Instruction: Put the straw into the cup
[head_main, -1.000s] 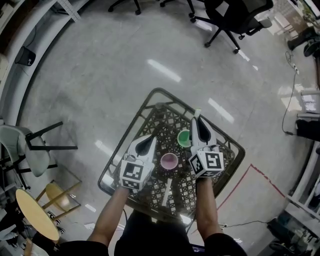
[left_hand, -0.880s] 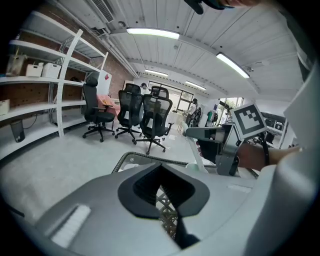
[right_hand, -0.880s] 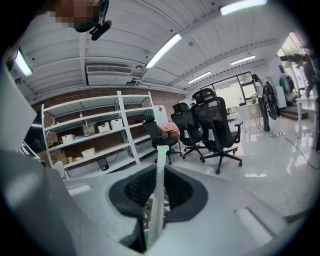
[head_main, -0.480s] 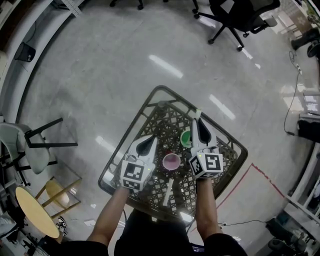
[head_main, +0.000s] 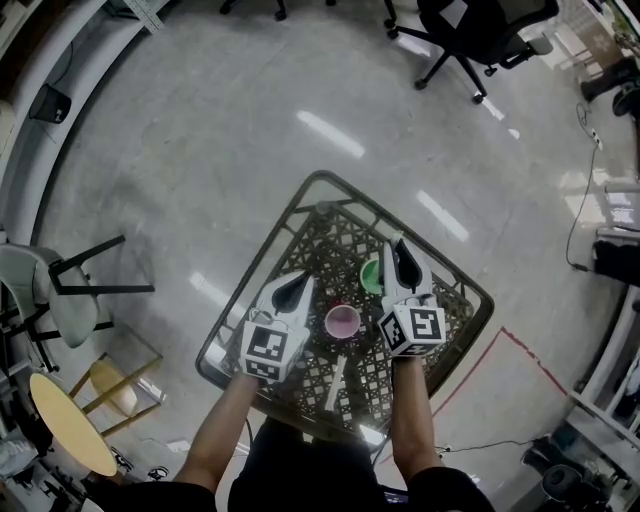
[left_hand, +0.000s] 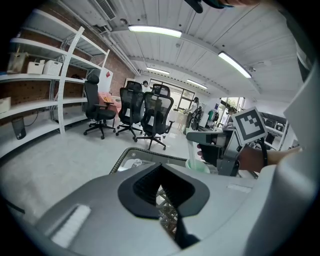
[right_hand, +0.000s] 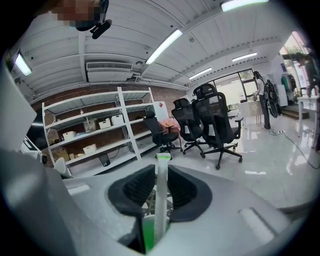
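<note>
On the mesh table (head_main: 320, 178), the straw (right_hand: 160, 200) stands in the green cup (head_main: 370, 275), the right gripper (right_hand: 160, 172) jaws have just been opening and barely clear it, and the left gripper (left_hand: 162, 180) waits slightly parted, empty.

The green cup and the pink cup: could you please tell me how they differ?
The green cup holds an upright straw; the pink cup holds none. The green cup stands nearer the table's far edge than the pink cup. Both stand upright on it.
</note>
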